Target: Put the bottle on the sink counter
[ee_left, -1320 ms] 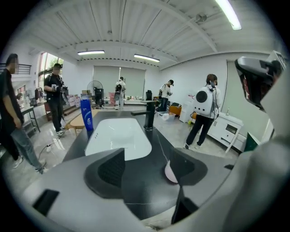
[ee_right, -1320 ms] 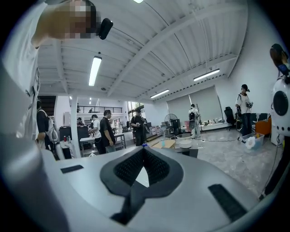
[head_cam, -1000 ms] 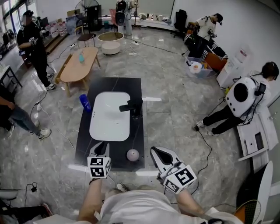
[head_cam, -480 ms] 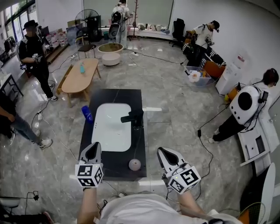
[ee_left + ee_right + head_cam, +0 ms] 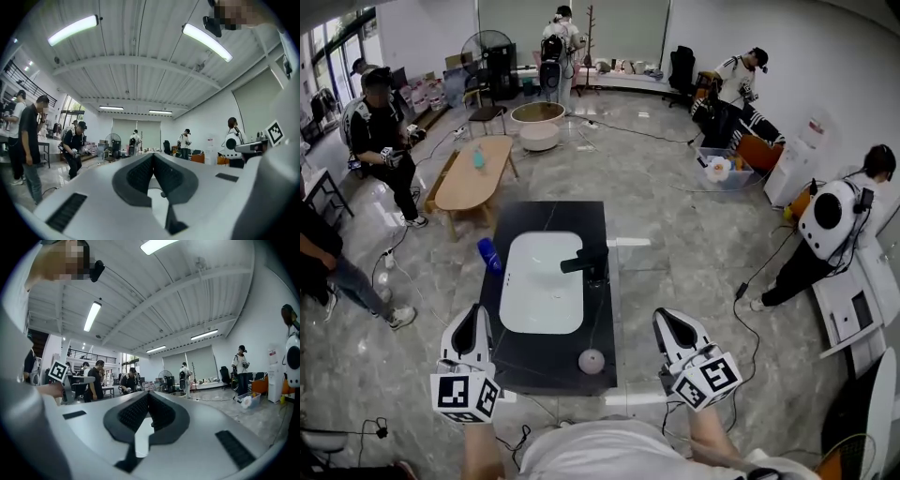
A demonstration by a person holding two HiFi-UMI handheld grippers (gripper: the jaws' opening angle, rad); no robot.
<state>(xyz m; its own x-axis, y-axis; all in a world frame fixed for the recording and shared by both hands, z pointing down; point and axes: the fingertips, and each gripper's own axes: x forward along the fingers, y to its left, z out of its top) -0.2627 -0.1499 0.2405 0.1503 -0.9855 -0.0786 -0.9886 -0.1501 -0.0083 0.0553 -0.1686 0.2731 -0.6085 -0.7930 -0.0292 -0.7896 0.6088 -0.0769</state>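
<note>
Head view: left gripper (image 5: pixel 469 317) and right gripper (image 5: pixel 663 321), both pinched together, empty.

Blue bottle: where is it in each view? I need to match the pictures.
Head view: blue bottle at the left edge of the black sink counter, left of centre.
Left gripper view: not in it.
Right gripper view: not in it.
Shared landmark: the standing fan, at the room's far end in all three views.
</note>
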